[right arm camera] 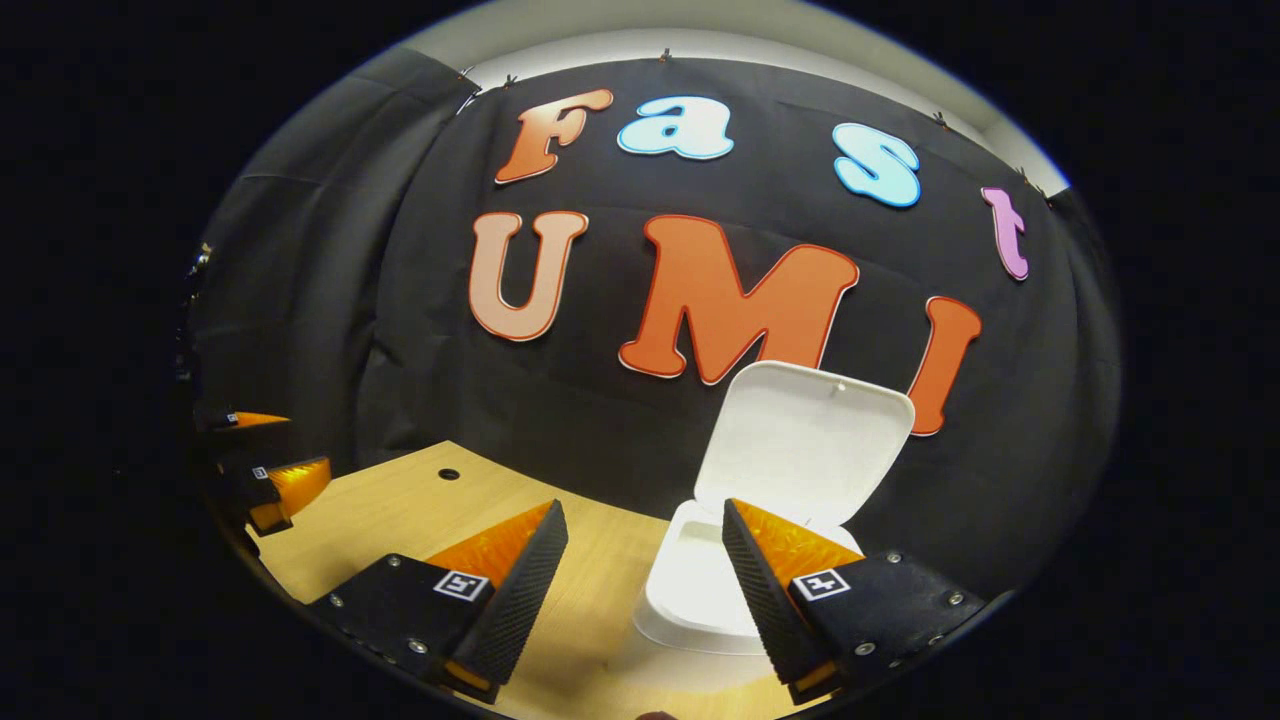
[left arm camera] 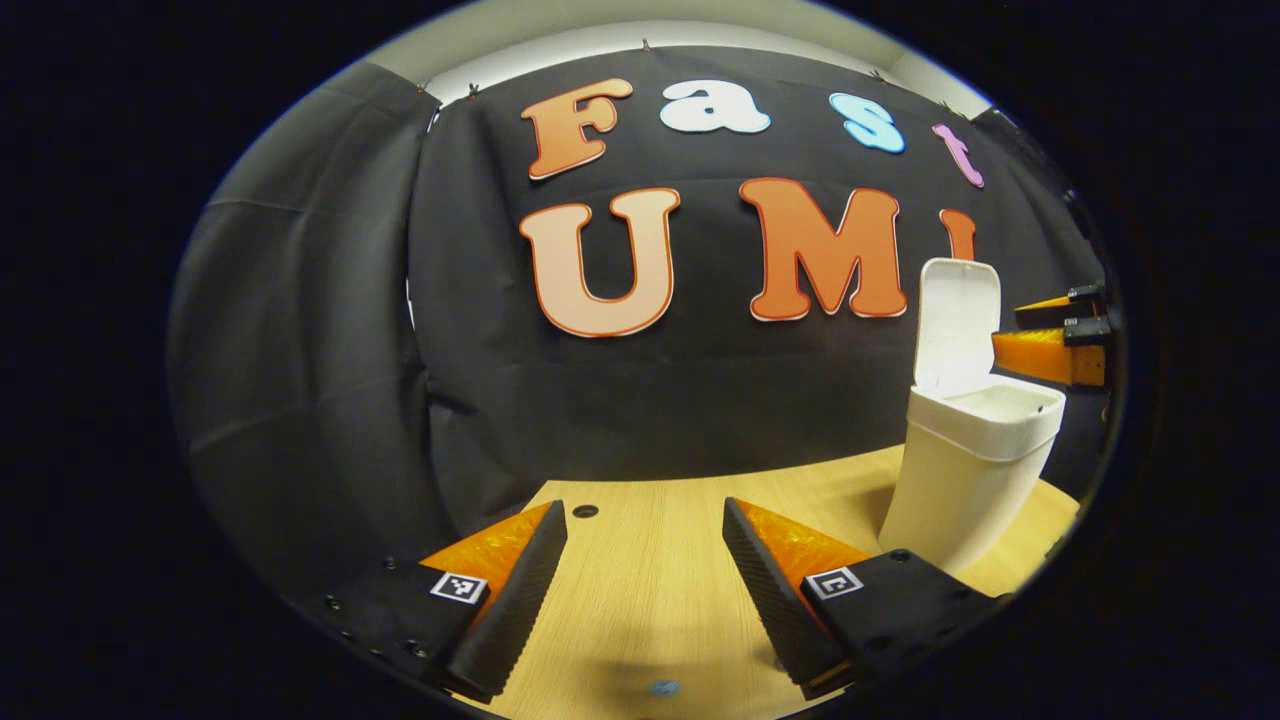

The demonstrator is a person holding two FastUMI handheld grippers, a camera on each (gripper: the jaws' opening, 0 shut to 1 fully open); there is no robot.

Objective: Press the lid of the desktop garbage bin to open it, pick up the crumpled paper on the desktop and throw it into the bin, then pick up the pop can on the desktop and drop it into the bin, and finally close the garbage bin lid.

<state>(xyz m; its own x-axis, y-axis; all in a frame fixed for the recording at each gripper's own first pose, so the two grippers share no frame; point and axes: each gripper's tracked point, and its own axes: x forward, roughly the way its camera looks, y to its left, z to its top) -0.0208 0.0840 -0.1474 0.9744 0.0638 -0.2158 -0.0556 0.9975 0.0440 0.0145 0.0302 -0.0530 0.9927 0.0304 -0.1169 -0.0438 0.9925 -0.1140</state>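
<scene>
The white desktop bin (left arm camera: 965, 470) stands on the wooden table with its lid (left arm camera: 955, 320) swung up and open. In the left gripper view my left gripper (left arm camera: 645, 520) is open over bare tabletop, left of the bin, nothing between its fingers. The right gripper (left arm camera: 1050, 335) shows beyond the bin at the right edge, above its rim. In the right gripper view my right gripper (right arm camera: 645, 520) is open, hovering just above and in front of the bin's mouth (right arm camera: 700, 590), with the raised lid (right arm camera: 805, 445) behind it. The left gripper (right arm camera: 265, 470) appears at far left.
The wooden table (left arm camera: 660, 560) has a small round hole (left arm camera: 585, 511) near its back edge. Black cloth walls close in behind and to the left. A small blue spot (left arm camera: 662, 687) lies on the table near the front.
</scene>
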